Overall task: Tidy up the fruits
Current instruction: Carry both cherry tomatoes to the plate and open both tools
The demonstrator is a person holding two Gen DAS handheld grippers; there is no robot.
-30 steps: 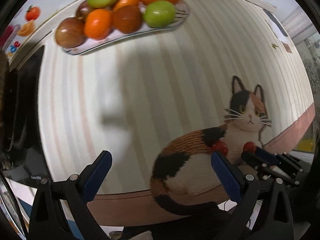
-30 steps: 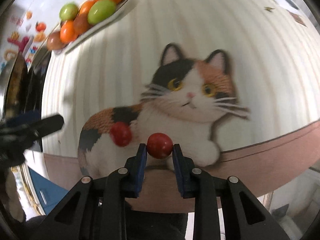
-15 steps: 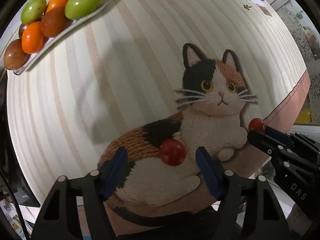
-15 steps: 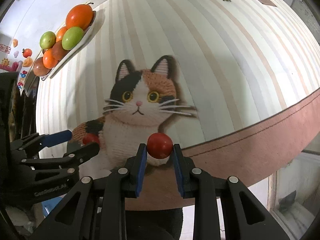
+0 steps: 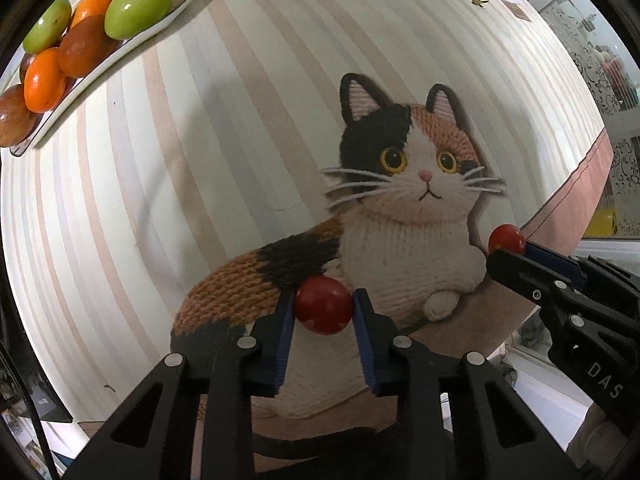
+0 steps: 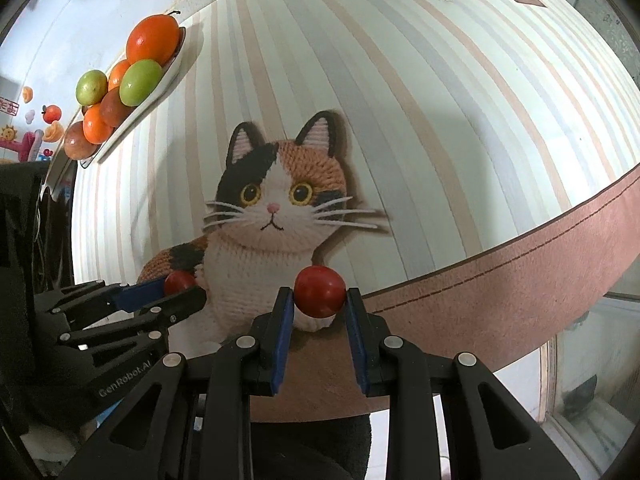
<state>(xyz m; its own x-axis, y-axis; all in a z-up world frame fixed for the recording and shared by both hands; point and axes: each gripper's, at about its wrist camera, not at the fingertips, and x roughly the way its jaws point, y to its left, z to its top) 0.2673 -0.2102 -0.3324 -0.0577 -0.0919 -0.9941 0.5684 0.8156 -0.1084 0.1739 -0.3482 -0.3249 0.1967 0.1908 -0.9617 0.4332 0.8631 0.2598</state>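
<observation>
A table covered by a cream-and-beige striped cloth (image 6: 400,100) printed with a calico cat (image 6: 272,216). A pink band (image 6: 520,264) edges the cloth below the cat. Left of the cat, a white wall with colourful stickers (image 6: 40,124). Right of it, patterned glass (image 5: 616,80).

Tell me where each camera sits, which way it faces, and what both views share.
Left wrist: on the left gripper, facing down at the cat mat; its fingers clamp a tomato.
Right wrist: on the right gripper, facing down; its fingers clamp another tomato.
Shared: the mat, the fruit plate, each other's gripper.
</observation>
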